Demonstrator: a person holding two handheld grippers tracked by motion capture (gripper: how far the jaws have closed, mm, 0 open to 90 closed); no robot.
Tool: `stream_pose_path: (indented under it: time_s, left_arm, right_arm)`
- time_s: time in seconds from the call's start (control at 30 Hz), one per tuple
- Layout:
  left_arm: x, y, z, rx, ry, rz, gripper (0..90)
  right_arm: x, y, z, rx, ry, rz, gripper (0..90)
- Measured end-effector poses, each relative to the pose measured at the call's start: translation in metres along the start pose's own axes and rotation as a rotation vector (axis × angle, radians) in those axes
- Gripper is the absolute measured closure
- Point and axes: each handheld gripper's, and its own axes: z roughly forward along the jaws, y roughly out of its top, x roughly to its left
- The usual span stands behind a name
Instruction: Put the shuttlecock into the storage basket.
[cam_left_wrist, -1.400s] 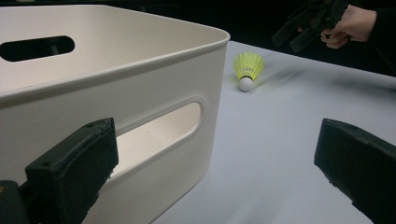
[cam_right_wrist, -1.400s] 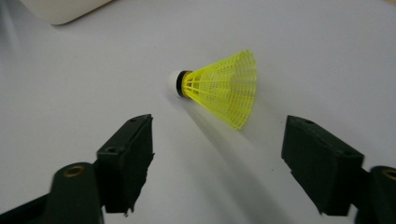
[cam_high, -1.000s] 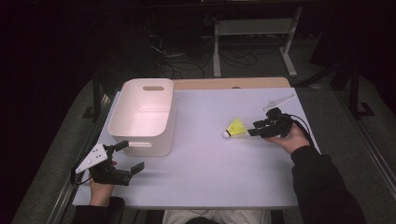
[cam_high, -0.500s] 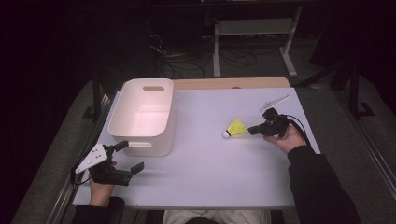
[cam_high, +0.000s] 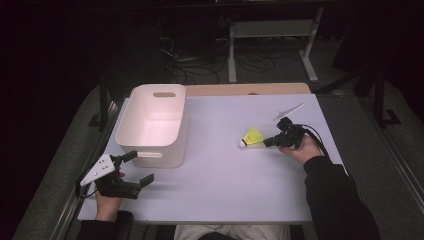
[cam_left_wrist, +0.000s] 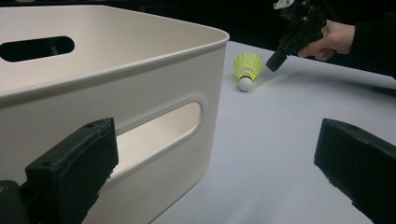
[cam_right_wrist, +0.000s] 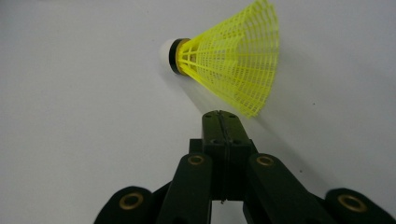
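One yellow shuttlecock (cam_right_wrist: 229, 60) lies near worktop right edge, just ahead of right gripper (cam_right_wrist: 221, 122); jaws fully closed, holding nothing.

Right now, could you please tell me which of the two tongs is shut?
The right tongs, just short of the yellow shuttlecock, with nothing between them. The left tongs beside the white bin gape wide.

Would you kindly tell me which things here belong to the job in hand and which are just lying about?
In the job:
- yellow shuttlecock
- right claw, shut, just short of it
- white bin, likely

Lying about:
- left claw, open, idle
- cables on the floor
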Motion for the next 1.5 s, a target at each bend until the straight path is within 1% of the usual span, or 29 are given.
stream_pose_path:
  time_s: [0.17, 0.33, 0.5, 0.6, 0.77, 0.93, 1.03, 1.13, 1.27, 1.37, 1.5]
  left_arm:
    - [0.0, 0.0, 0.0, 0.001, 0.0, 0.0, 0.0]
    - [0.0, 0.0, 0.0, 0.001, 0.001, 0.001, 0.0]
    - [0.0, 0.0, 0.0, 0.002, -0.001, 0.0, 0.0]
    - [0.0, 0.0, 0.0, 0.001, -0.001, 0.001, 0.0]
    - [0.0, 0.0, 0.0, 0.001, -0.001, 0.001, 0.0]
    - [0.0, 0.0, 0.0, 0.001, -0.002, 0.002, 0.0]
    - [0.0, 0.0, 0.0, 0.0, -0.003, 0.0, 0.0]
    - [0.0, 0.0, 0.0, 0.0, -0.003, 0.001, 0.0]
    - [0.0, 0.0, 0.0, 0.0, -0.004, 0.0, 0.0]
    - [0.0, 0.0, 0.0, -0.001, -0.005, 0.0, 0.0]
    - [0.0, 0.0, 0.0, 0.0, -0.005, 0.0, 0.0]
  right_arm:
    - [-0.002, 0.0, 0.005, 0.017, 0.001, 0.005, 88.8]
    - [-0.005, 0.0, 0.009, 0.02, -0.006, 0.016, 88.8]
    - [-0.006, 0.003, 0.015, 0.006, -0.031, 0.013, 88.8]
    - [-0.007, 0.006, 0.018, -0.001, -0.038, 0.014, 88.8]
    - [-0.008, 0.011, 0.024, 0.013, -0.047, 0.016, 88.8]
    - [-0.01, 0.017, 0.026, -0.015, -0.054, 0.029, 88.8]
    - [-0.011, 0.02, 0.028, -0.017, -0.061, 0.032, 88.8]
    - [-0.013, 0.023, 0.03, -0.02, -0.061, 0.043, 88.8]
    - [-0.017, 0.027, 0.031, -0.015, -0.049, 0.057, 88.8]
    - [-0.02, 0.031, 0.031, -0.012, -0.047, 0.057, 88.8]
    - [-0.023, 0.034, 0.032, -0.013, -0.043, 0.069, 88.8]
